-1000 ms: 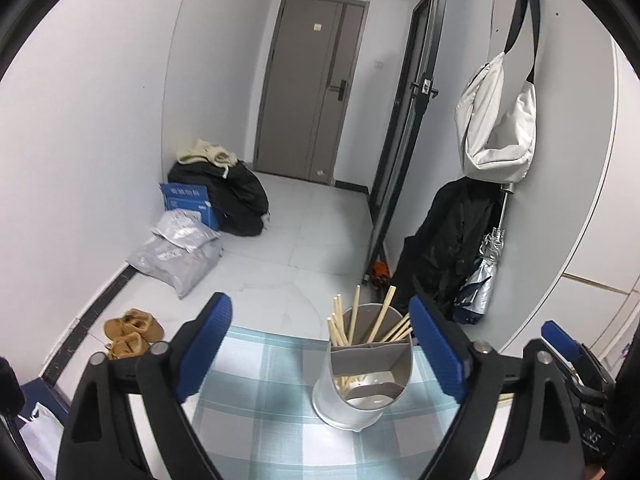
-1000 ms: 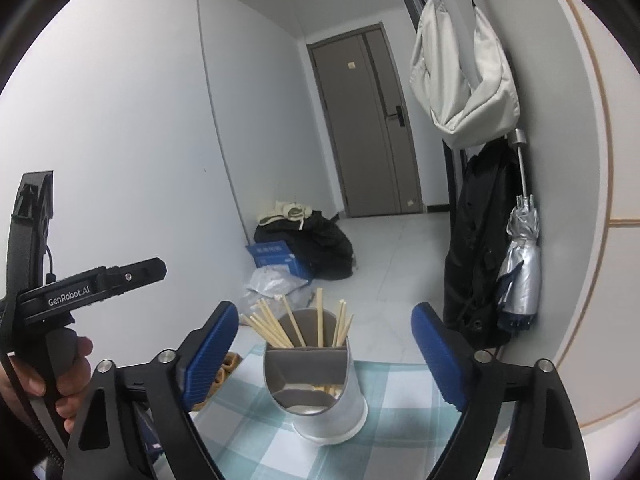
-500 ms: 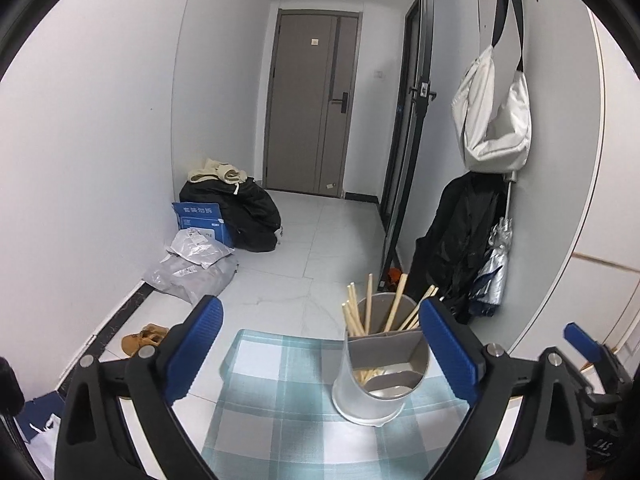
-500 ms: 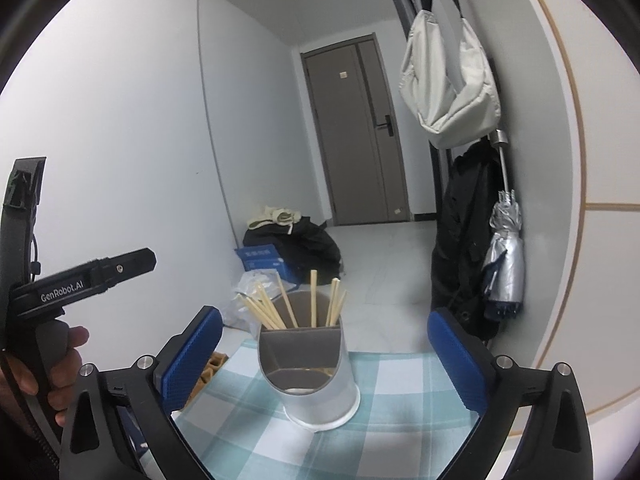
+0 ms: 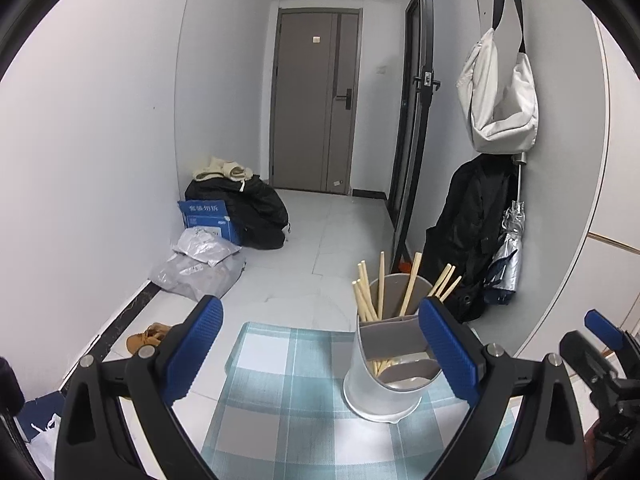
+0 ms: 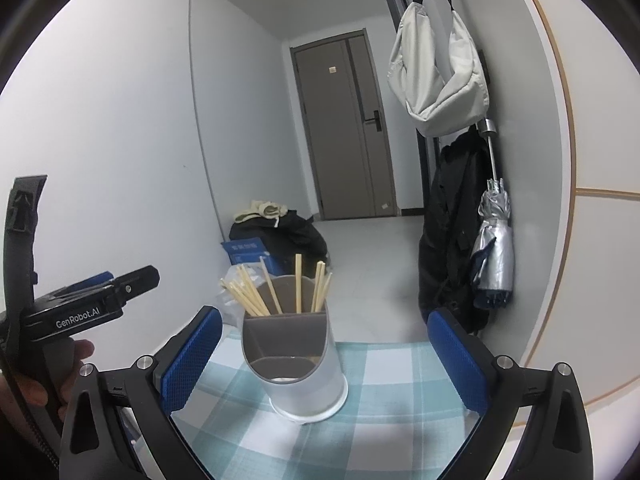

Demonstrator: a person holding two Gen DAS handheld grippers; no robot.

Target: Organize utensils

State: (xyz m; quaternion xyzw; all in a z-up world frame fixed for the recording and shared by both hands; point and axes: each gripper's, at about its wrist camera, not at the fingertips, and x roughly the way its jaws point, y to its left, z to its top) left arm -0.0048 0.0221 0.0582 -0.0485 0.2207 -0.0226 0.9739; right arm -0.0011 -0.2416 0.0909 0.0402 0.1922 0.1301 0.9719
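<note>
A white utensil holder (image 5: 380, 384) with a grey divided insert stands on the checked teal tablecloth (image 5: 280, 392). Several wooden chopsticks (image 5: 408, 292) stand in its back compartment. In the right wrist view the holder (image 6: 296, 364) and its chopsticks (image 6: 276, 292) sit between my fingers. My left gripper (image 5: 320, 352) is open and empty, with the holder just inside its right finger. My right gripper (image 6: 324, 356) is open and empty, back from the holder. The left gripper's body (image 6: 80, 308) shows at the left of the right wrist view.
The table ends just beyond the holder, with tiled floor (image 5: 344, 240) below. Bags and a blue box (image 5: 208, 216) lie by the left wall. A black coat (image 5: 468, 232), a folded umbrella (image 5: 508, 256) and a white bag (image 5: 500, 100) hang on the right wall.
Both grippers have drawn back and tilted up a little, so the holder sits lower and further right in the left wrist view. Both stay open and empty.
</note>
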